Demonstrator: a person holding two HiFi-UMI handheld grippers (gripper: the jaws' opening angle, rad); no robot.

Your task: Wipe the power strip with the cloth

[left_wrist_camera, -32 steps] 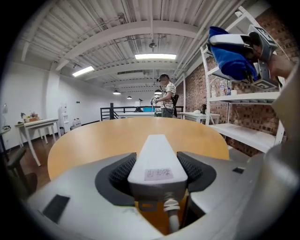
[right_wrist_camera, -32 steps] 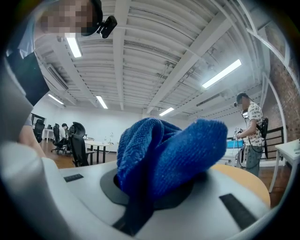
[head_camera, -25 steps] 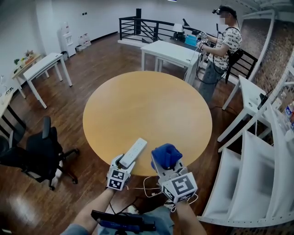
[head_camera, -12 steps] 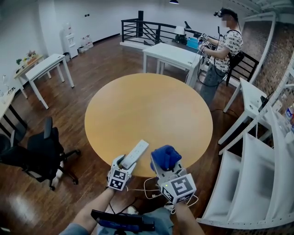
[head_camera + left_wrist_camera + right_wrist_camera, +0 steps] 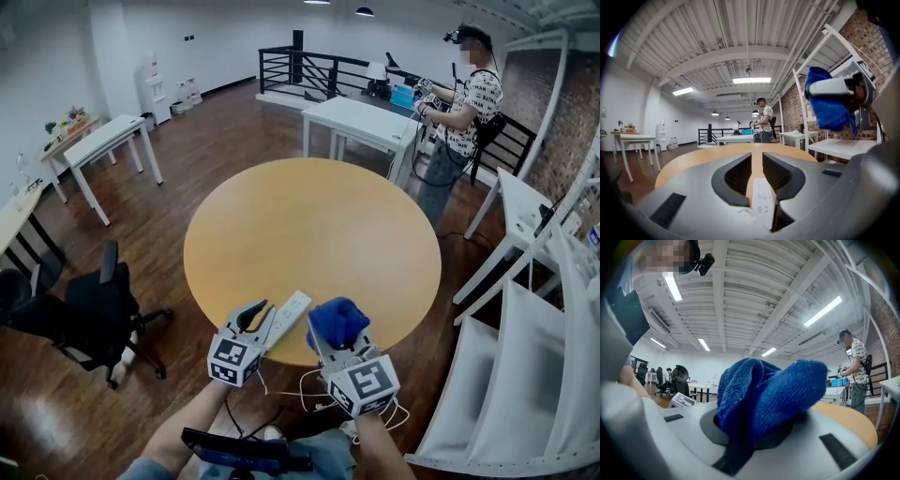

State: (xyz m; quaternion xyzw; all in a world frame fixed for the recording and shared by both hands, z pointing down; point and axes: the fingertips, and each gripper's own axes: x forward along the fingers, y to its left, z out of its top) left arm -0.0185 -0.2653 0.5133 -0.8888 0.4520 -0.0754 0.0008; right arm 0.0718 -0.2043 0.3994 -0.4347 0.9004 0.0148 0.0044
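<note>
The white power strip [image 5: 292,311] lies on the round wooden table [image 5: 309,225] near its front edge. My left gripper [image 5: 251,315] hovers above and just left of it. Its jaws have just been closing and now stand a narrow gap apart. In the left gripper view [image 5: 757,159] the power strip [image 5: 761,204] shows low in that gap, with no pad pressing on it. My right gripper [image 5: 336,330] is shut on a bunched blue cloth [image 5: 337,317] beside the strip. The cloth [image 5: 764,394] fills the right gripper view and hides the fingertips.
A white cable [image 5: 281,389] hangs below the table's front edge. A black office chair [image 5: 89,314] stands at the left and white shelving [image 5: 525,319] at the right. White tables [image 5: 361,117] and a standing person [image 5: 464,94] are behind.
My left gripper has lifted off the power strip and shifted left, and its jaws have narrowed. The strip stays on the table. The right gripper and cloth have not moved.
</note>
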